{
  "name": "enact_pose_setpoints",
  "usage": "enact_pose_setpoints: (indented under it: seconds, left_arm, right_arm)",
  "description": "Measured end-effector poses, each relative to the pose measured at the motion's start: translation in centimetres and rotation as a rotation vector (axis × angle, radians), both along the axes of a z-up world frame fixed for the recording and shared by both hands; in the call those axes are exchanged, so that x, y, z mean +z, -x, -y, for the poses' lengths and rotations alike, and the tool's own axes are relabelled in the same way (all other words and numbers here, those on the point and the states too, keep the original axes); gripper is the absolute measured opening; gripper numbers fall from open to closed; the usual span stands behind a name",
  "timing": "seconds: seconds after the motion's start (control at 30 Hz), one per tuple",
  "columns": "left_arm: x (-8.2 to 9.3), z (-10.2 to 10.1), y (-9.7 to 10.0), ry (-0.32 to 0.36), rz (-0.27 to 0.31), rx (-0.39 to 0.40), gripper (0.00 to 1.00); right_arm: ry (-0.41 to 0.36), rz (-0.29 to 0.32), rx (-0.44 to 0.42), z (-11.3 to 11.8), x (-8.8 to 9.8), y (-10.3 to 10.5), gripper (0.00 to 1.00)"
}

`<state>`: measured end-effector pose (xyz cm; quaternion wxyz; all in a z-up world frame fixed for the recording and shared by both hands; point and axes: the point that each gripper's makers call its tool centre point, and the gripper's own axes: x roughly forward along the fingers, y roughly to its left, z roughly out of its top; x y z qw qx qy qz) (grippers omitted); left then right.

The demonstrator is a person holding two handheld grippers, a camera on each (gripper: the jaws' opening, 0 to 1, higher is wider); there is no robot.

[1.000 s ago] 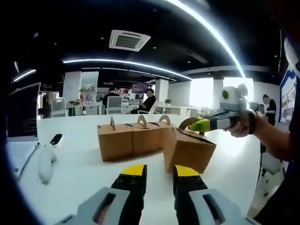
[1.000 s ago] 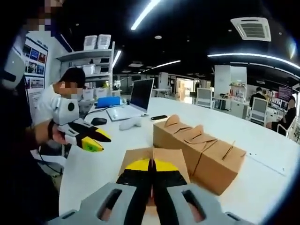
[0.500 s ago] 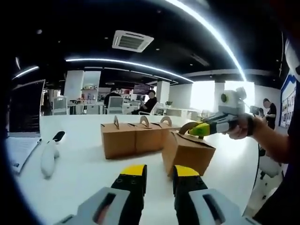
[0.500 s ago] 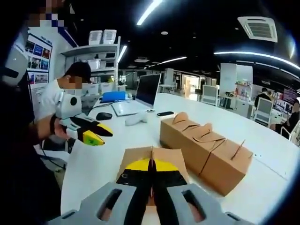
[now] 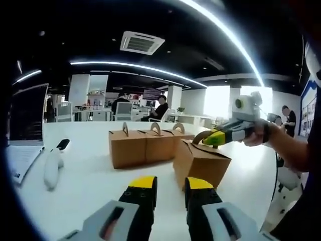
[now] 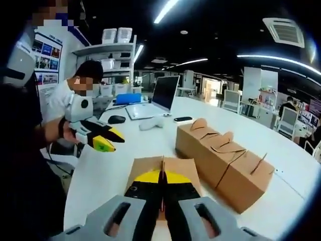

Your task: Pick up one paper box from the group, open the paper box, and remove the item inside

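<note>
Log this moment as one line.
right tool: shut on box handle | left tool: open, apart | picked box: closed | row of three boxes: on table

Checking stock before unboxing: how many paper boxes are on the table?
4. Three sit touching in a row; the fourth box stands apart in front, its handle clamped by the right gripper. None seems hidden.

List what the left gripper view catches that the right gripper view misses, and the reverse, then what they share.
Left gripper view: its own jaws apart, the left gripper empty, and the right gripper clamped on the handle of the separated box.

Right gripper view: shelves, a blue item, a mouse, a seated person.

Shared: the white table, the row of three boxes, the laptop.
</note>
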<state>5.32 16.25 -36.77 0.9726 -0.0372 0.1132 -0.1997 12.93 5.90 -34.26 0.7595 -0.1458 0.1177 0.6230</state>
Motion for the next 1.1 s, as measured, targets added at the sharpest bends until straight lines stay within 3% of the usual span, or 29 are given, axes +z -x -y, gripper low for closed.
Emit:
enact_pose_setpoints:
  seconds: [0.83, 1.1]
  left_arm:
    - [-1.0, -0.5, -0.2, 0.016, -0.021, 0.005, 0.25]
    - [-0.9, -0.5, 0.0, 0.018, -0.016, -0.004, 0.25]
  right_arm:
    - [0.097, 0.051, 0.146, -0.5, -0.1, 1.7, 0.02]
    - [0.139, 0.087, 0.240, -0.6, -0.3, 2.8, 0.02]
